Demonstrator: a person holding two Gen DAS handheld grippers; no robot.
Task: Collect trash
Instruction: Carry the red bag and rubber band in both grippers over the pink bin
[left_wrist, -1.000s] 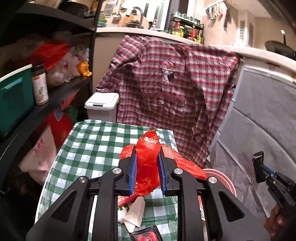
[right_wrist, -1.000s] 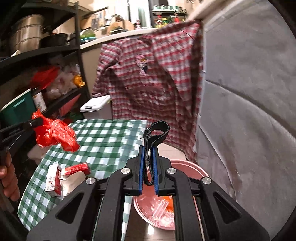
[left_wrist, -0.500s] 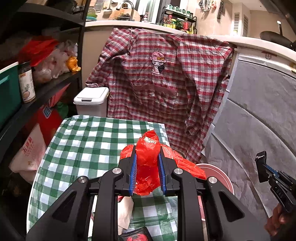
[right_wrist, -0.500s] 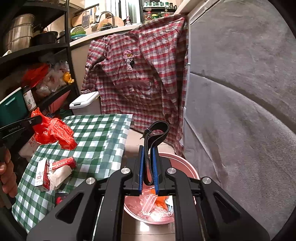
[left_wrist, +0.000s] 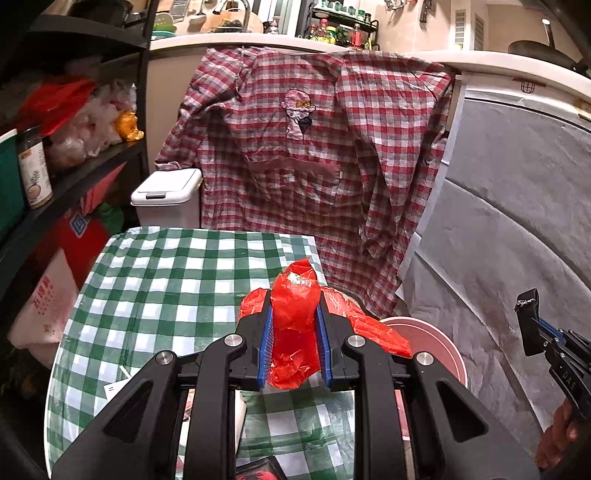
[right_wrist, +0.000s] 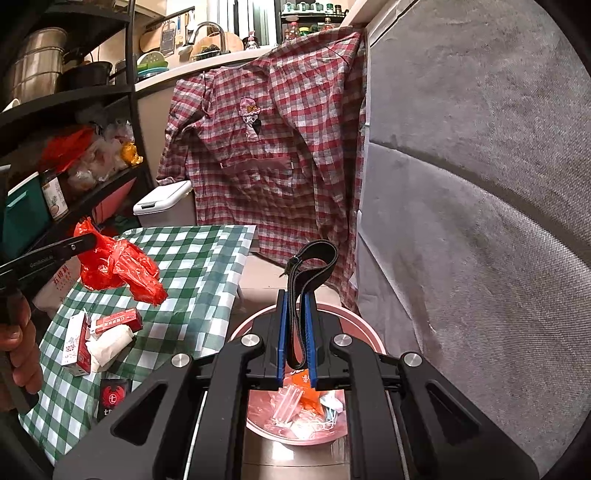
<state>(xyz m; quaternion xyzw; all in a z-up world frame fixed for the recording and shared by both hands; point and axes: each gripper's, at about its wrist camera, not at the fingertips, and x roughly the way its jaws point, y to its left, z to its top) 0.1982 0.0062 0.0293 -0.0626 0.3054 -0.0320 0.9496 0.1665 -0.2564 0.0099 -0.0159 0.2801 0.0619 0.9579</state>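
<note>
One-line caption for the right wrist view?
Right gripper holds a black strap above the pink bin; left gripper carries a red bag over the checkered table.

You get warm indoor light, brightest on the plaid shirt (left_wrist: 314, 147). Left of the shirt, the black shelving (right_wrist: 74, 96) falls into deep shadow. Fisheye bending curves straight edges toward both frames' rims, and dark vignette fills the corners. Glare glints on the red plastic bag (left_wrist: 295, 295); focus holds throughout.

Glossy plastic, matt cloth
Crinkled shiny red plastic bag (left_wrist: 295, 325); glossy checked tablecloth (left_wrist: 177, 280); soft woven plaid shirt (left_wrist: 314, 147).
</note>
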